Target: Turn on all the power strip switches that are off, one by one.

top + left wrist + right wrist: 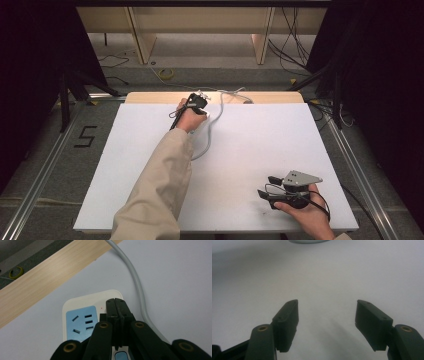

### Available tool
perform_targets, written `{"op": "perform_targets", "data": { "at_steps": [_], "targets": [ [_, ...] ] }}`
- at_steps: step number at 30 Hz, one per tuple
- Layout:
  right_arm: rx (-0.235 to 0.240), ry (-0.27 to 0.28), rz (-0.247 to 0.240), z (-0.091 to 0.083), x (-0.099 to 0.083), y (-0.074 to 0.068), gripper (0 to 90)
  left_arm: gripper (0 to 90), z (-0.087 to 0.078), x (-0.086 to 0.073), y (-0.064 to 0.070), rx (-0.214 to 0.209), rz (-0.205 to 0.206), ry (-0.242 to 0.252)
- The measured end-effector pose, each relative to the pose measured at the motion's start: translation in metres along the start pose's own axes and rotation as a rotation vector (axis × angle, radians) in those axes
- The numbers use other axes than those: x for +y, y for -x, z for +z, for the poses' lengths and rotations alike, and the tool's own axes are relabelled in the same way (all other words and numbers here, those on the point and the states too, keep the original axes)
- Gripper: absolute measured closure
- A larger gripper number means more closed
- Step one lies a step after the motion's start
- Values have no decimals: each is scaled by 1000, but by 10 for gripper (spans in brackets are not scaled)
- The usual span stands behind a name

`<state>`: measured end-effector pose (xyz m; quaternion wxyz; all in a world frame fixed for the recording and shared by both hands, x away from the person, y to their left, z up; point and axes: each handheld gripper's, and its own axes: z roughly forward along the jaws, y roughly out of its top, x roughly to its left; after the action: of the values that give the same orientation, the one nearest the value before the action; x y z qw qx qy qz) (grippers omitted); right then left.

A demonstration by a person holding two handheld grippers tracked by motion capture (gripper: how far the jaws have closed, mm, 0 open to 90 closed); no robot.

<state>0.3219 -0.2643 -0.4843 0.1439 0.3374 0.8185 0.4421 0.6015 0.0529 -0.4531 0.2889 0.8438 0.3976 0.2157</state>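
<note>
A white power strip (75,305) with a blue socket face (82,325) lies near the far edge of the white table top (260,145). My left gripper (116,305) is shut, and its jaws press together just above the strip beside the sockets, with nothing seen between them. A small blue button (121,356) on the strip peeks out under the jaws. From above, the left gripper (199,99) is at the table's far middle. The right gripper (265,186) rests open at the near right, its jaws (327,315) wide apart over bare white surface.
The strip's grey cable (210,134) curves from the far edge toward the table's middle, beside my left forearm (165,175). A wooden strip (45,277) borders the far edge. Cables (292,45) and a yellow ring (166,73) lie on the floor beyond.
</note>
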Motion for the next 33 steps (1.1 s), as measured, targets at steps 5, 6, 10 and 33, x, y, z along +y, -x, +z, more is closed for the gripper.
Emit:
{"op": "perform_targets", "data": {
  "at_steps": [5, 6, 10, 33],
  "targets": [
    [-2, 2, 4, 0, 0, 0, 361, 707, -14, 4, 1, -25, -15, 49],
    [-2, 2, 5, 0, 0, 0, 361, 665, -18, 4, 1, -33, -25, 52],
    [-4, 2, 7, -1, 0, 0, 361, 494, -42, 1, 1, -68, -58, 30],
    [-10, -9, 17, 2, 0, 0, 360, 230, -172, -187, 82, -137, 78, 168]
  ]
}}
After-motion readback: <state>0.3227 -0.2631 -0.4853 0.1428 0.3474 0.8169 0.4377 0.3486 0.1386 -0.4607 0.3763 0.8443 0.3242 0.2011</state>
